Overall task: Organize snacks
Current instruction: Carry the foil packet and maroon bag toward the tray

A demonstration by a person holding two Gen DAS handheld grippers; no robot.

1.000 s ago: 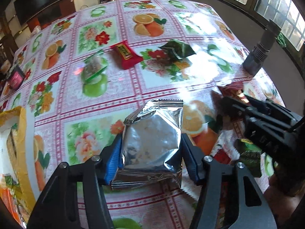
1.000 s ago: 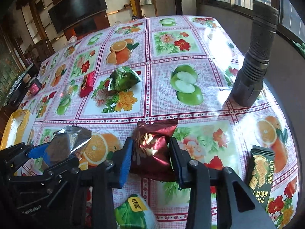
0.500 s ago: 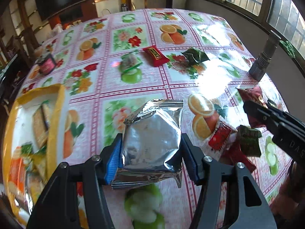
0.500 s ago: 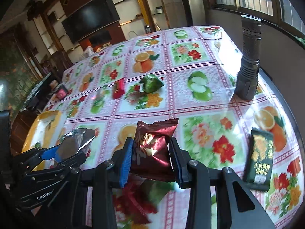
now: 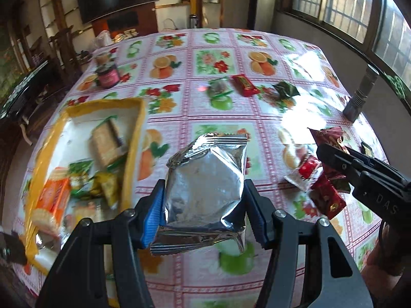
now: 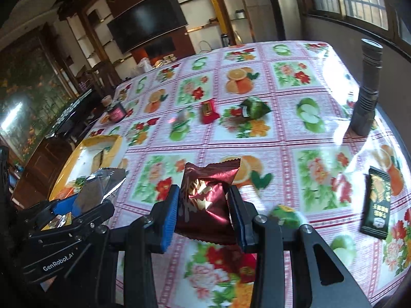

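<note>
I've got the left gripper (image 5: 203, 213) clamped on a silver pack (image 5: 205, 187), held above the table (image 5: 218, 125), just right of the yellow tray (image 5: 133, 138). Right gripper (image 6: 203, 215) grips a maroon pack (image 6: 205, 200), also airborne.

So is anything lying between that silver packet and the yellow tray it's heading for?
Nothing visible. The silver packet, shut in the left tool, is held above the tablecloth; only bare cloth shows between it and the tray.
</note>
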